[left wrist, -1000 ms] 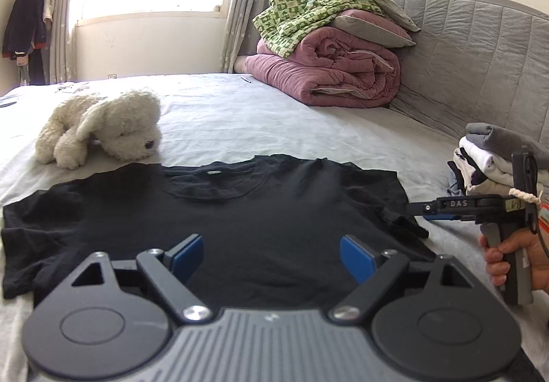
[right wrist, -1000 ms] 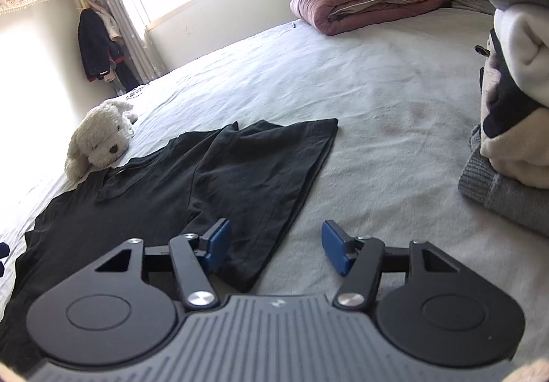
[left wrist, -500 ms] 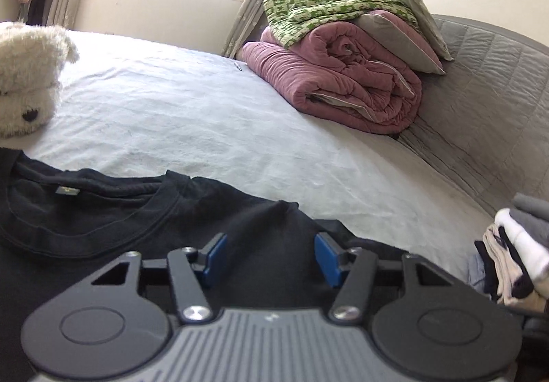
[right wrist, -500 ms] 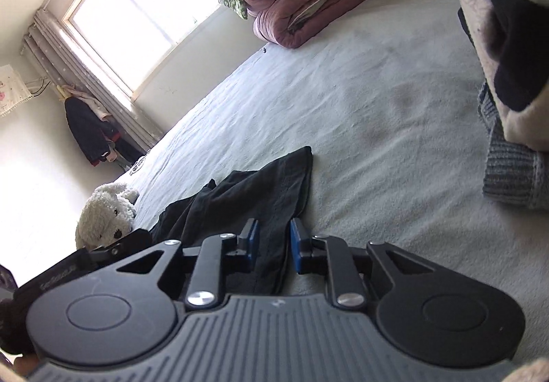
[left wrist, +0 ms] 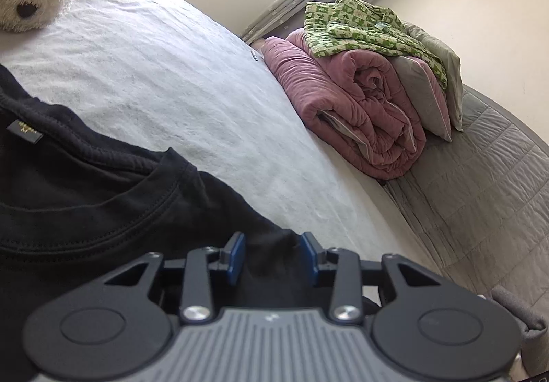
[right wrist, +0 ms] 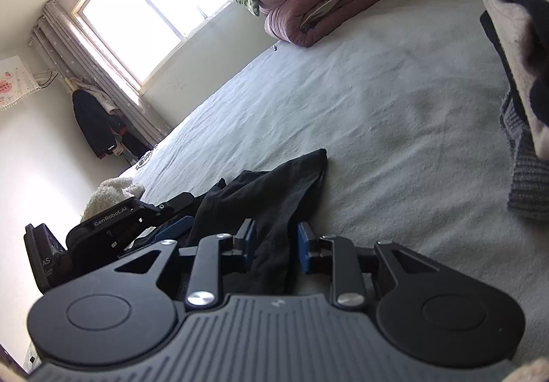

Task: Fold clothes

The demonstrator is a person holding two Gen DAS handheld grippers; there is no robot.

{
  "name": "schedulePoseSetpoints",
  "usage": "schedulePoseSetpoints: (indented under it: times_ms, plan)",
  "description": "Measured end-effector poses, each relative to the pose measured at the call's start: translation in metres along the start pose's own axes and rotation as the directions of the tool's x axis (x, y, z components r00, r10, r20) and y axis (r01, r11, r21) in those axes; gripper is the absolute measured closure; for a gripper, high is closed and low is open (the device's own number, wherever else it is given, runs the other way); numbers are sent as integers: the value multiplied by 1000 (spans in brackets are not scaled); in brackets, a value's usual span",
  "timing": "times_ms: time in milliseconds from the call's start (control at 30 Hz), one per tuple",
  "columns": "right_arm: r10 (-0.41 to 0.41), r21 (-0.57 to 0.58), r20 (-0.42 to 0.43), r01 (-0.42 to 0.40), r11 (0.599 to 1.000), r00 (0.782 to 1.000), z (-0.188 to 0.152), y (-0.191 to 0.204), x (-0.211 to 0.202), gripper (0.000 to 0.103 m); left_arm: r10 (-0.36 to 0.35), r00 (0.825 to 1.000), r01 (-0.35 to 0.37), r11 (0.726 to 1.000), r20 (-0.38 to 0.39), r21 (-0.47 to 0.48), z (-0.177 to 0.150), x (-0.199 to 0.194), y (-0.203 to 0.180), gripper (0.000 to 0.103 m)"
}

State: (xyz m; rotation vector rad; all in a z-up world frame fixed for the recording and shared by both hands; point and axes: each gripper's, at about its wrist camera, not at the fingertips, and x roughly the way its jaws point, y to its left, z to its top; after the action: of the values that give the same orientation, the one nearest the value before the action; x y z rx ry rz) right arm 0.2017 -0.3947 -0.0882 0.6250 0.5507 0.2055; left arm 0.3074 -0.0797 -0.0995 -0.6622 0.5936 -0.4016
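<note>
Left wrist view: tilted left gripper [left wrist: 272, 257] closing, right gripper [right wrist: 274, 245] opening, both astride black shirt [left wrist: 103, 210].

Bright daylight pours through a window [right wrist: 147, 4] with grey curtains [right wrist: 103, 73] drawn aside. Cream walls [right wrist: 31, 155] surround a bed [right wrist: 377, 100] in a pale sheet, backed by a grey quilted headboard [left wrist: 487, 197]. A rolled mauve duvet [left wrist: 353, 114] lies against it.
</note>
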Motion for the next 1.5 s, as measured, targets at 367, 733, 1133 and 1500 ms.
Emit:
schedulePoseSetpoints:
  times_ms: [367,733,1133,1500]
  plan:
    - [-212,-287,58,220,932,975,-2,42,10,101,-2,1000,2,998,3,-59,5,2,11,79]
    - [-294,-302,87,307,903,952,14,26,21,60,6,1000,-6,997,1,-80,7,5,14,88]
    - [-401,-461,239,466,755,885,18,46,47,98,2,1000,-1,994,7,-110,8,5,20,94]
    - [-416,-417,134,432,800,900,23,30,51,77,5,1000,-4,993,5,-117,8,6,21,96]
